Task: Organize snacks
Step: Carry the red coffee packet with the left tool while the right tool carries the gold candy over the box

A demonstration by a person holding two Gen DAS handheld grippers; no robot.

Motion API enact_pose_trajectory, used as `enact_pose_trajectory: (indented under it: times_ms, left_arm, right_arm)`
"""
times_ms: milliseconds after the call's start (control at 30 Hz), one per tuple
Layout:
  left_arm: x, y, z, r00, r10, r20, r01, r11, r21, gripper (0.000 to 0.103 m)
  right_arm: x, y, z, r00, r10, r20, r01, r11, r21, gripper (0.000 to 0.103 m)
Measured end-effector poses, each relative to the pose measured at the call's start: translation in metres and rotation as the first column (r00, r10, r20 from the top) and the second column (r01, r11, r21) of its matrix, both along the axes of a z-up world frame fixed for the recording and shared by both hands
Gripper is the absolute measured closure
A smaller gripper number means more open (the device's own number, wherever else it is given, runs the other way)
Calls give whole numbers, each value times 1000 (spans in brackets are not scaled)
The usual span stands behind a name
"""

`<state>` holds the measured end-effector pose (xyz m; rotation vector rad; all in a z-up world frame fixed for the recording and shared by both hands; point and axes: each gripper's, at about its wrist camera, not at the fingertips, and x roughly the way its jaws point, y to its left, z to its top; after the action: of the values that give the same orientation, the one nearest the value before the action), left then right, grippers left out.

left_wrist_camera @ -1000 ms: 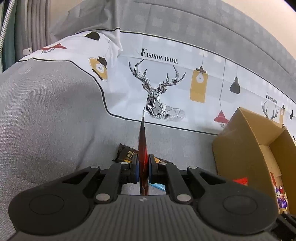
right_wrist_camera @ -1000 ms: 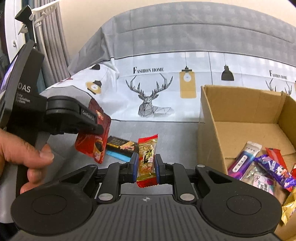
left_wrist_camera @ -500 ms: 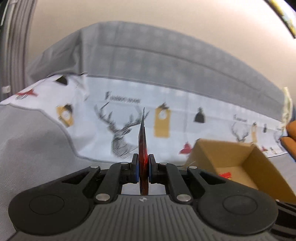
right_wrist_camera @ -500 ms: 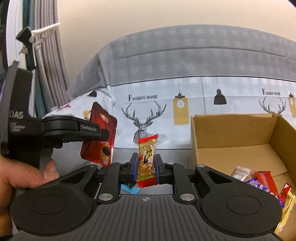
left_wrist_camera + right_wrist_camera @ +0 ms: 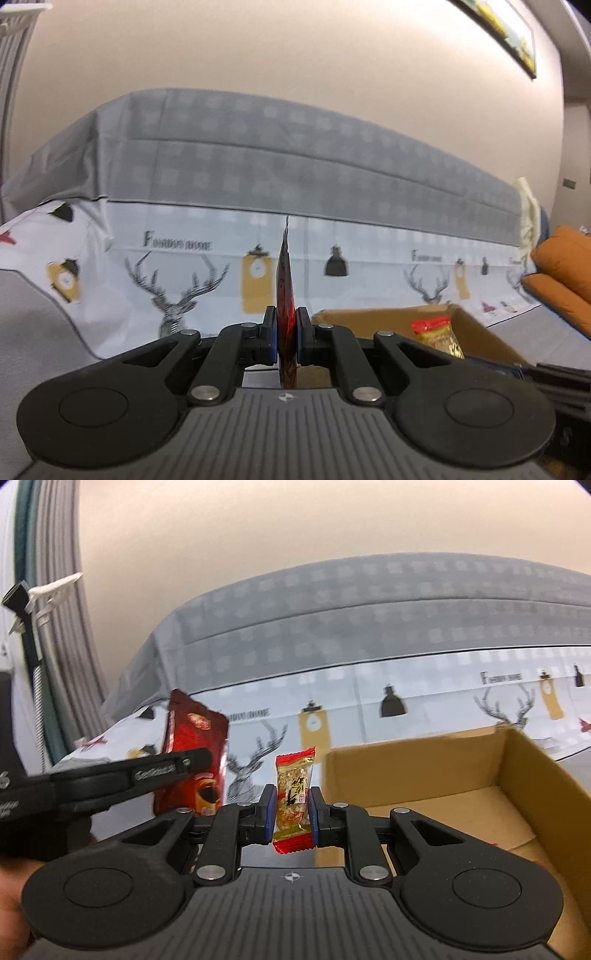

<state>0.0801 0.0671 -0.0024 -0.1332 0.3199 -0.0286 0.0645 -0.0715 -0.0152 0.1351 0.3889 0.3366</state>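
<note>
Here the left gripper (image 5: 286, 338) pinches a red packet (image 5: 285, 280) while the right gripper (image 5: 292, 812) clamps a wrapped snack bar (image 5: 294, 797) beside the cardboard box (image 5: 532, 775)

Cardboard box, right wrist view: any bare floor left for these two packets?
Yes. The cardboard box shows bare floor along its back wall and into the far right corner. Its near side is hidden behind the right gripper, holding the rice snack bar. The left gripper grips the red sachet left of the box.

Left gripper (image 5: 286, 334): clamps your thin red foil packet (image 5: 285, 295) edge-on.
Brown cardboard box (image 5: 476, 332): lower right, beyond it.
</note>
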Motion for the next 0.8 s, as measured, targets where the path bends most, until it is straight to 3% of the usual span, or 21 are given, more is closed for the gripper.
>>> enact_pose_trajectory:
  times_ms: [233,467,800]
  left_arm:
    - [-4,-32,0,995,-90,38,89,996,9,94]
    - [-10,-66,-3,979,-188,75,186,982,29,94]
    - [-15,-104,-8,951,-289,112,286,957,43,94]
  right_arm:
    - [2,-37,9,989,-140,39,139,990,28,83]
    - [7,-77,8,954,-297,32,296,954,45,83]
    - [7,-109,4,922,-385,49,384,923,31,83]
